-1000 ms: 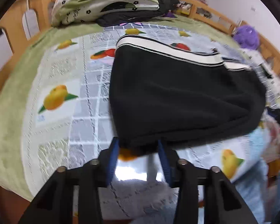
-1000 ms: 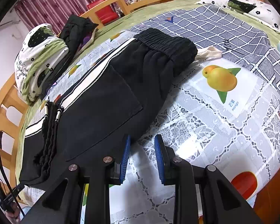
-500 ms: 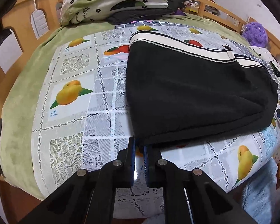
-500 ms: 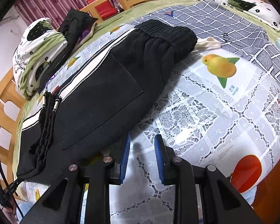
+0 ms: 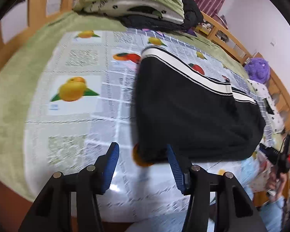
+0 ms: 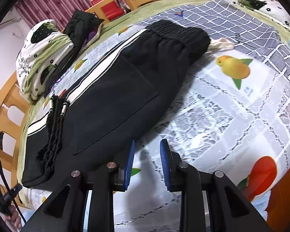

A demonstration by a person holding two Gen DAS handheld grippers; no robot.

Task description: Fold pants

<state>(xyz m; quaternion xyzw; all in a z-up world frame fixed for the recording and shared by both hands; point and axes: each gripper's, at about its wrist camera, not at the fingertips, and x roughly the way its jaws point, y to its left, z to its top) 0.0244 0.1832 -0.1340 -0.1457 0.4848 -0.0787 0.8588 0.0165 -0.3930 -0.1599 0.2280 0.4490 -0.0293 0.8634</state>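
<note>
Black pants point(image 5: 191, 116) with a white side stripe lie folded on the fruit-print cloth point(image 5: 75, 100) of a bed. My left gripper point(image 5: 143, 154) hovers at their near left corner with its jaws opening. The corner lies just beyond the blue pads point(image 5: 111, 160), and neither pad presses on it. In the right wrist view the same pants point(image 6: 114, 100) run away to the elastic waistband point(image 6: 179, 32), and the drawstrings point(image 6: 56, 116) lie across the near end. My right gripper point(image 6: 147, 145) stands open over the cloth, just right of the pants' edge, with nothing between its fingers.
A folded green and white quilt point(image 5: 133, 5) and a black garment point(image 6: 81, 25) are piled at the far end. A white cloth point(image 6: 222, 45) pokes out by the waistband. A pillow point(image 6: 261, 3), a purple plush point(image 5: 258, 72) and wooden bed rails point(image 6: 7, 100) border the bed.
The left gripper's jaws closed to almost touching near the pants' near corner, then spread wide apart, and its view has shifted and rolled. The right gripper has stayed where it was.
</note>
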